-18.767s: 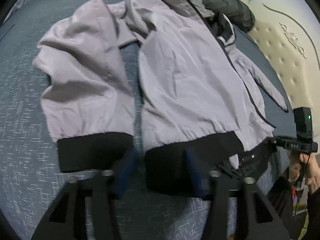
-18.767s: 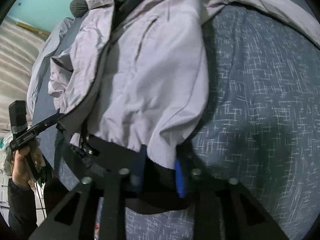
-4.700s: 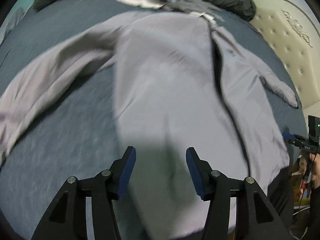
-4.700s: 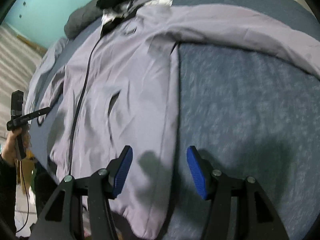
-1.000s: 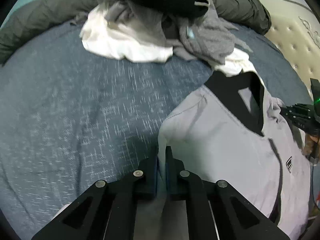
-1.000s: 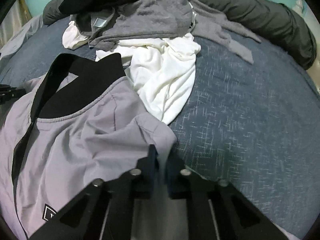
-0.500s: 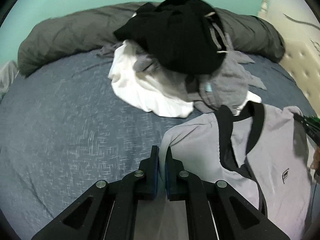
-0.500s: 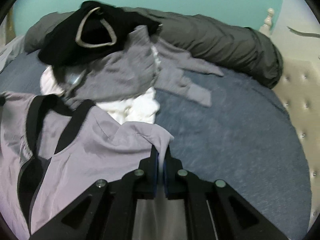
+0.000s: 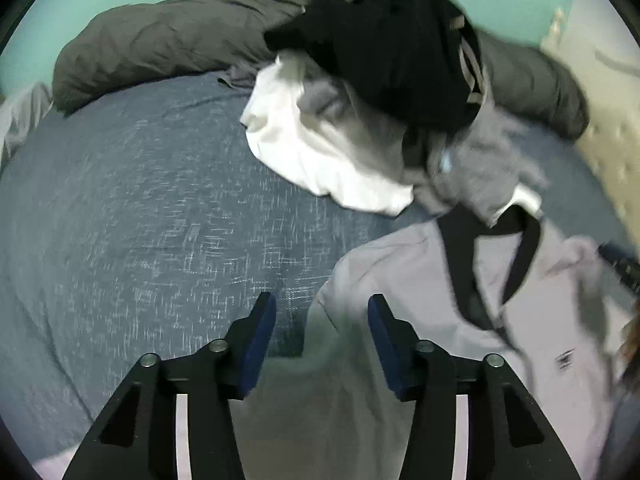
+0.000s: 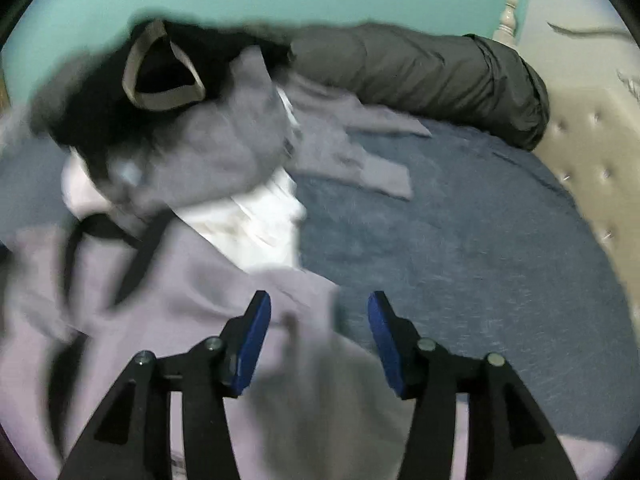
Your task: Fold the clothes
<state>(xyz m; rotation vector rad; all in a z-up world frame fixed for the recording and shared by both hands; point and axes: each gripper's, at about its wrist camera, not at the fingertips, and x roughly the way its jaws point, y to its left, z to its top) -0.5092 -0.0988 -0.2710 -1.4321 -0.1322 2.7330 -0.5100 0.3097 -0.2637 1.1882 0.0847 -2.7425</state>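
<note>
A light grey jacket (image 9: pixel 432 312) with a black collar and zip lies on the blue bed. It also shows in the right wrist view (image 10: pixel 168 300), blurred. My left gripper (image 9: pixel 322 330) is open, its jaws either side of the jacket's left shoulder corner. My right gripper (image 10: pixel 320 328) is open, its jaws either side of the jacket's right shoulder corner. Neither holds any cloth.
A heap of clothes lies behind the jacket: a white garment (image 9: pixel 320 160), a grey one (image 10: pixel 224 148) and a black one (image 9: pixel 392 52). A dark grey duvet roll (image 10: pixel 432 68) lines the far edge. A padded headboard (image 10: pixel 592 152) stands at the right.
Both grippers have opened and let go of the jacket's shoulder corners, which they were shut on half a second ago. The jacket has dropped onto the bed.
</note>
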